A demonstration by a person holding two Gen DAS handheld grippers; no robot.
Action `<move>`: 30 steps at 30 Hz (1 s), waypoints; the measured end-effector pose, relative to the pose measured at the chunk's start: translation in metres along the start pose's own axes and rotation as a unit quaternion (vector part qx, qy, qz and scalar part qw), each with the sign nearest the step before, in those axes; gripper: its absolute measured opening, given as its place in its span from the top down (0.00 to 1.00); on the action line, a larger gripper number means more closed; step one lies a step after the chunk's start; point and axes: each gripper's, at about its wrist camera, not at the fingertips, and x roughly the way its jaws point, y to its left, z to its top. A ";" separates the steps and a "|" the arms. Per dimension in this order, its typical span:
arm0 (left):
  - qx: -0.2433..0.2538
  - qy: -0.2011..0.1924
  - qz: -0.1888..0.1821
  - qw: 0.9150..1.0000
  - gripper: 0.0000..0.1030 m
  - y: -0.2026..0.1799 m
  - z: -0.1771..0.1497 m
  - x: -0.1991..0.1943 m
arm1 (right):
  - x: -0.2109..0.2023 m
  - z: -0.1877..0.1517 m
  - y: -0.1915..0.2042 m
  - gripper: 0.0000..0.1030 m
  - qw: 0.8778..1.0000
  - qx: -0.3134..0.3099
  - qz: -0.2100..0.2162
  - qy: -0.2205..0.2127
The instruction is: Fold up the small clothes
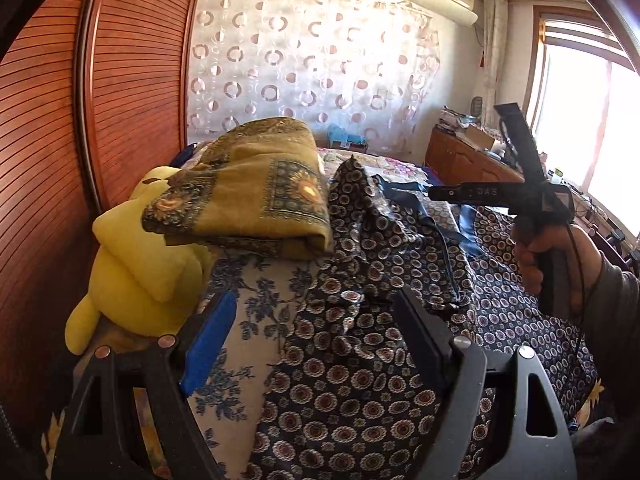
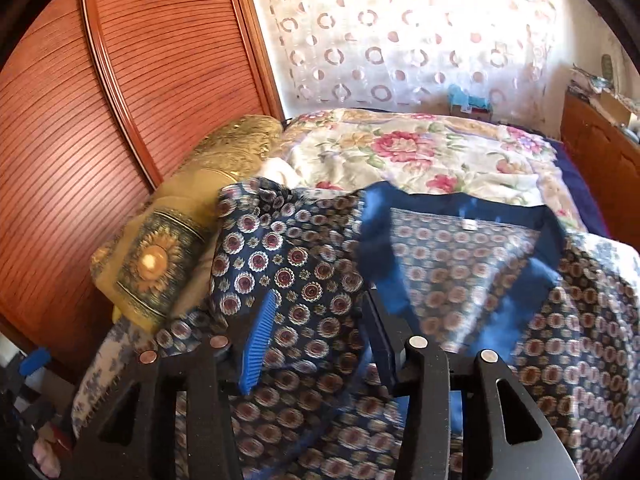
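Two grippers over one navy medallion-print garment with blue neckband (image 2: 460,248), spread across the bed. At left, left gripper (image 1: 316,316) wide open, empty, garment's crumpled sleeve directly ahead. At right, right gripper (image 2: 320,312) half open, gripping nothing, nearer the neckband, just ahead and rightward.

Open floral bedspread (image 2: 400,152) beyond the patterned garment (image 2: 304,264), folded ochre blanket (image 1: 256,200) and yellow plush toy (image 1: 136,276) crowding the left, slatted wardrobe (image 1: 52,160) close behind, wooden cabinet (image 1: 464,160) hemming the right
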 end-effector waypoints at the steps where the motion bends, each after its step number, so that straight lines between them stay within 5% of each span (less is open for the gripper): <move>1: 0.003 0.003 -0.001 1.000 0.21 -0.002 0.001 0.003 | -0.004 -0.001 -0.002 0.54 1.000 -0.001 0.002 -0.003; 9: 0.014 0.027 -0.003 1.000 0.21 -0.006 0.013 0.041 | -0.002 -0.017 -0.003 0.54 0.999 -0.026 0.016 0.011; 13: 0.033 0.050 -0.017 0.998 0.47 -0.010 0.026 0.068 | -0.002 -0.025 -0.007 0.54 0.998 -0.057 -0.011 0.029; 16: 0.046 0.062 -0.039 0.996 0.57 -0.018 0.037 0.082 | 0.000 -0.033 -0.008 0.54 0.995 -0.082 -0.037 0.044; 20: 0.067 0.072 -0.048 0.994 0.63 -0.034 0.052 0.101 | -0.002 -0.039 -0.018 0.54 0.993 -0.084 -0.058 0.050; 26: 0.116 0.104 -0.015 0.988 0.65 -0.055 0.068 0.137 | -0.009 -0.047 -0.038 0.54 0.994 -0.068 -0.069 0.052; 28: 0.137 0.113 0.005 0.984 0.81 -0.060 0.069 0.148 | -0.009 -0.051 -0.043 0.54 0.994 -0.061 -0.067 0.054; 30: 0.140 0.119 0.014 0.983 0.81 -0.060 0.072 0.155 | -0.009 -0.054 -0.046 0.54 0.995 -0.057 -0.064 0.057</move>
